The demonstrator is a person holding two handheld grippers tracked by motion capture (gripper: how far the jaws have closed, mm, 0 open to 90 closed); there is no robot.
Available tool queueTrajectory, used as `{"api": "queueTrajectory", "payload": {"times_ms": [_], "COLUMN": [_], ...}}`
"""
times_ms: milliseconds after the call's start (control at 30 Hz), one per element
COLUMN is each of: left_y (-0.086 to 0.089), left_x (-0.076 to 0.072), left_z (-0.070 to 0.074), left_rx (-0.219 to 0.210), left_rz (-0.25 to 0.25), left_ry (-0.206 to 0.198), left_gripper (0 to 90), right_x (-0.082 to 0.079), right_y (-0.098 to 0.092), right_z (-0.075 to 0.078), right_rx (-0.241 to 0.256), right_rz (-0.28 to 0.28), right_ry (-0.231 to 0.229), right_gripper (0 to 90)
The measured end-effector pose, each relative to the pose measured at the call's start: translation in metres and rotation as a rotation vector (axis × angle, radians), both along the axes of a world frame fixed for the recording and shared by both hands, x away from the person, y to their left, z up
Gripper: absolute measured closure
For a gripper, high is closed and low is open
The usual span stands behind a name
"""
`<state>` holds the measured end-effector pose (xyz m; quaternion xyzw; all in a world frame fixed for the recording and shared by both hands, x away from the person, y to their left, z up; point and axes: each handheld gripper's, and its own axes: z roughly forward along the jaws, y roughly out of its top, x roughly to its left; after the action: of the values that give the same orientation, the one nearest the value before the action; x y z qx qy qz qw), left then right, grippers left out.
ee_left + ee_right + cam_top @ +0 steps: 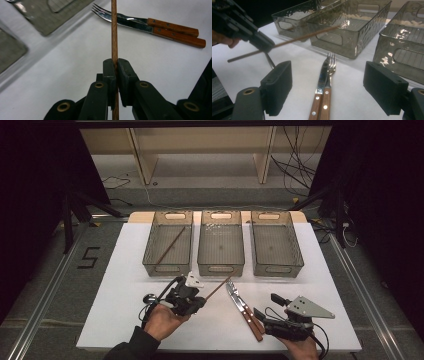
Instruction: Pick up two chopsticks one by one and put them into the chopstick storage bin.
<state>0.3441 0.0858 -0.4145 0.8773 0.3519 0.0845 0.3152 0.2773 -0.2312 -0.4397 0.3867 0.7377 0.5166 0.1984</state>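
The left claw (114, 68) grips a chopstick (114, 30); the right claw (337, 87) stands released. Level the chopstick before lowering it into the left bin (150, 251).

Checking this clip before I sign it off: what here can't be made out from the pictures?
- Object lying by the left tool in the high view, near: half hidden by the hand, too small to identify.
- Chopstick: both ends cut off by the left gripper view's edges.
- Knife and fork: handle ends cut off by the bottom edge of the right gripper view, between the open right tool jaws.
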Motion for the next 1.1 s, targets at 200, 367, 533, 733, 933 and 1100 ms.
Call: {"api": "queueTrajectory", "payload": {"times_ms": [200,367,533,733,933,1100], "left_y": [0.015,0.032,0.051,0.069,0.083,0.090], "left_x": [0.006,0.016,0.027,0.044,0.067,0.086], "left_z": [0.014,0.023,0.029,0.038,0.049,0.055], "left_rx": [-0.019,-0.036,-0.044,-0.074,-0.097,-0.111], "left_rz": [0.040,0.093,0.148,0.211,0.268,0.293], "left_ry": [-0.031,-0.062,-0.080,-0.097,-0.124,-0.139], "left_gripper": [84.6,84.6,84.6,84.6,84.6,84.5], "right_x": [0.000,0.000,0.001,0.000,0.000,0.000], "right_y": [0.000,0.000,0.000,0.001,0.001,0.000], "right_z": [0.000,-0.001,-0.001,-0.001,-0.001,-0.001], "right_rx": [0.000,0.001,0.001,0.003,0.003,0.004], "right_rz": [-0.002,-0.003,-0.003,-0.003,-0.001,-0.003], "right_ry": [0.004,0.005,0.010,0.010,0.010,0.011], "right_gripper": [23.9,23.9,23.9,23.9,23.9,23.8]}}
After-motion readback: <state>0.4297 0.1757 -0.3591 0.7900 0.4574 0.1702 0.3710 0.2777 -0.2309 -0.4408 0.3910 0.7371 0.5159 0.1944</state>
